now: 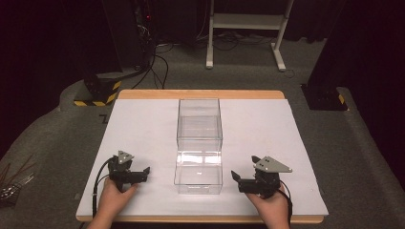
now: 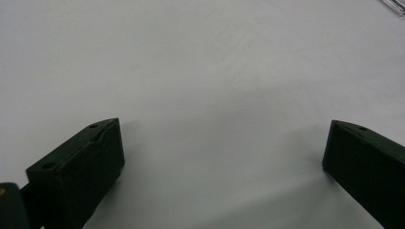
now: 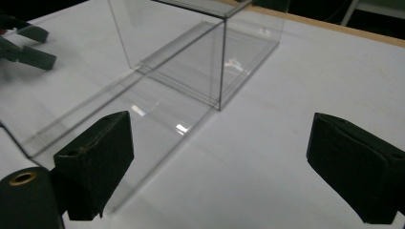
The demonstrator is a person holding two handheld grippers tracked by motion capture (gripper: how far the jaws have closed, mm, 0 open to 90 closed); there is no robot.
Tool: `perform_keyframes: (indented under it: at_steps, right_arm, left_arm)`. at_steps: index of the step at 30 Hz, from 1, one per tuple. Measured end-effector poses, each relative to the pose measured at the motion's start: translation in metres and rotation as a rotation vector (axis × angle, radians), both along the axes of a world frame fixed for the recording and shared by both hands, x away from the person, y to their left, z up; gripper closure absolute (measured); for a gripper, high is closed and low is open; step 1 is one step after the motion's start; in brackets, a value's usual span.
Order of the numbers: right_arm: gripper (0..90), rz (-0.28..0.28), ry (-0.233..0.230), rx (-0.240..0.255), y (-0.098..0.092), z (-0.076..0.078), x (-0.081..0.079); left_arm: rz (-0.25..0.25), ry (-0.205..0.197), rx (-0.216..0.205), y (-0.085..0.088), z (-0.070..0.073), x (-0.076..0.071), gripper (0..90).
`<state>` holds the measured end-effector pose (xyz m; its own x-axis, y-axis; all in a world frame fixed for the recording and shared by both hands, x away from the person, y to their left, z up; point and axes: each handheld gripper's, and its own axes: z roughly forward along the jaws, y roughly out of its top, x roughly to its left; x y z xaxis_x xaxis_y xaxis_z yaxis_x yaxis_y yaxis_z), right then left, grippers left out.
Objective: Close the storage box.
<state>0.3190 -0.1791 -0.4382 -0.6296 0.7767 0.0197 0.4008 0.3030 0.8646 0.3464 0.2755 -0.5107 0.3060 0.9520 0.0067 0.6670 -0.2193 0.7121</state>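
Note:
A clear plastic box point(image 1: 199, 121) stands in the middle of the white table top point(image 1: 138, 124). In front of it lies a lower clear section point(image 1: 198, 172), touching it. My left gripper point(image 1: 143, 174) rests to the left of that low section, open, with only bare table between its jaws point(image 2: 223, 131). My right gripper point(image 1: 244, 169) sits to the right of it, also open and holding nothing point(image 3: 219, 124). The right gripper view looks across at the tall box point(image 3: 191, 43), the low clear section point(image 3: 95, 114) and the left gripper point(image 3: 28, 45) beyond it.
The table's wooden edge point(image 1: 200, 94) runs along the back. On the floor behind are a white frame point(image 1: 246, 28), cables point(image 1: 157, 62), a yellow-and-black striped base point(image 1: 98, 93) at left and a black base point(image 1: 325, 98) at right. Thin tools point(image 1: 12, 186) lie at far left.

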Motion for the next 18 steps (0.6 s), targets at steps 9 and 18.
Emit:
perform_keyframes:
  at_steps: [9, 18]
  right_arm:
    - [8.9, 0.065, -0.015, 0.035, 0.014, 0.007, -0.012]
    - [8.9, 0.124, 0.008, 0.069, 0.023, 0.005, -0.018]
  left_arm:
    - [0.000, 0.000, 0.001, 0.000, 0.000, 0.000, 0.5]
    - [0.000, -0.001, 0.001, 0.000, 0.000, 0.000, 0.6]
